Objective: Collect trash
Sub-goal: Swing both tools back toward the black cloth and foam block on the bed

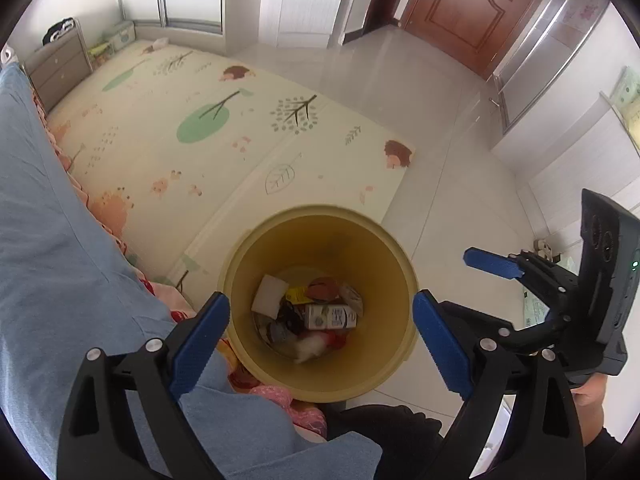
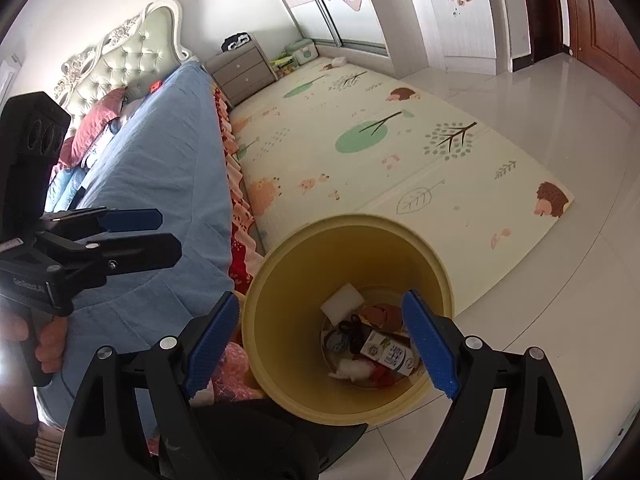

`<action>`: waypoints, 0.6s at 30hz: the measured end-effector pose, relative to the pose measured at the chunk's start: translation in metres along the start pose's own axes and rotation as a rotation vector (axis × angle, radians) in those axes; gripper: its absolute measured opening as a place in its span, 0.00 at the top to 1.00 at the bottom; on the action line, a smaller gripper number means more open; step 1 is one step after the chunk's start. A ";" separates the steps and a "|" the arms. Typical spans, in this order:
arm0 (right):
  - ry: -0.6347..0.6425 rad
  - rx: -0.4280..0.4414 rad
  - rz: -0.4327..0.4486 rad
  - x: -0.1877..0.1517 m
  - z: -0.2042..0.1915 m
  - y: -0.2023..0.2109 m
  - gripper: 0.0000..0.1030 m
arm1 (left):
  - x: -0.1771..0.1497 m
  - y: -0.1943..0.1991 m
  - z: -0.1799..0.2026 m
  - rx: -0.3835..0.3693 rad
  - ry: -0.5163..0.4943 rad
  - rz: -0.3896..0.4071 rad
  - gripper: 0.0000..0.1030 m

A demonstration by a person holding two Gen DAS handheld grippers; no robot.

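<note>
Bin [image 1: 320, 380] mouth open above (bed [image 1: 48, 240] crowds left).

The left wrist camera sat just behind the left tongs [image 1: 320, 328] and looked steeply down between their blue fingers into the yellow trash bin [image 1: 320, 390], close above its mouth. Beyond the bin it took in the patterned play mat [image 1: 168, 136], the tiled floor and a brown door [image 1: 472, 8], with the blue bed cover [image 1: 52, 248] at the left edge.

The right wrist camera sat behind the right tongs [image 2: 320, 344] and faced less steeply down, from slightly to the bin's [image 2: 280, 384] right, catching the bed's tufted headboard [image 2: 132, 60].

Both views shared the bin, the mat [image 2: 360, 152] and the bed cover [image 2: 160, 168]. Each also caught the other tongs: right [image 1: 492, 264], left [image 2: 132, 220].
</note>
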State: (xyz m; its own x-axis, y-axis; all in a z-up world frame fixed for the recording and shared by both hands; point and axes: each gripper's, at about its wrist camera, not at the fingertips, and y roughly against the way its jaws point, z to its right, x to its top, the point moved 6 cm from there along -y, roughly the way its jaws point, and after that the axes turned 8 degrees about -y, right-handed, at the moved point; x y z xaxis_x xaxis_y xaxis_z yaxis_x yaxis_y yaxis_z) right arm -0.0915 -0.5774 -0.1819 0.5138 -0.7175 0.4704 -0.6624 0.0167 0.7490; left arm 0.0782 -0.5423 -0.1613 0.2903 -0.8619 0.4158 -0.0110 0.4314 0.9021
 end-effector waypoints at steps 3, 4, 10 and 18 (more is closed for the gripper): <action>0.006 0.000 0.014 0.001 -0.003 0.005 0.21 | 0.000 0.004 0.001 0.020 -0.005 0.024 0.10; 0.008 0.000 0.019 0.001 -0.004 0.007 0.21 | 0.000 0.006 0.001 0.024 -0.006 0.032 0.10; 0.009 0.001 0.032 0.000 -0.011 0.014 0.21 | 0.002 0.020 0.002 0.057 -0.011 0.089 0.10; 0.048 0.007 0.072 0.001 -0.027 0.028 0.21 | 0.001 0.043 -0.001 0.055 0.008 0.179 0.10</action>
State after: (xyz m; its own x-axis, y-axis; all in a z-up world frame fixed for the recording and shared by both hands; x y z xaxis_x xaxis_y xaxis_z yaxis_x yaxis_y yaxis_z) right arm -0.0948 -0.5585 -0.1481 0.4903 -0.6801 0.5451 -0.7023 0.0622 0.7092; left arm 0.0789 -0.5241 -0.1219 0.2867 -0.7706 0.5692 -0.1150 0.5622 0.8190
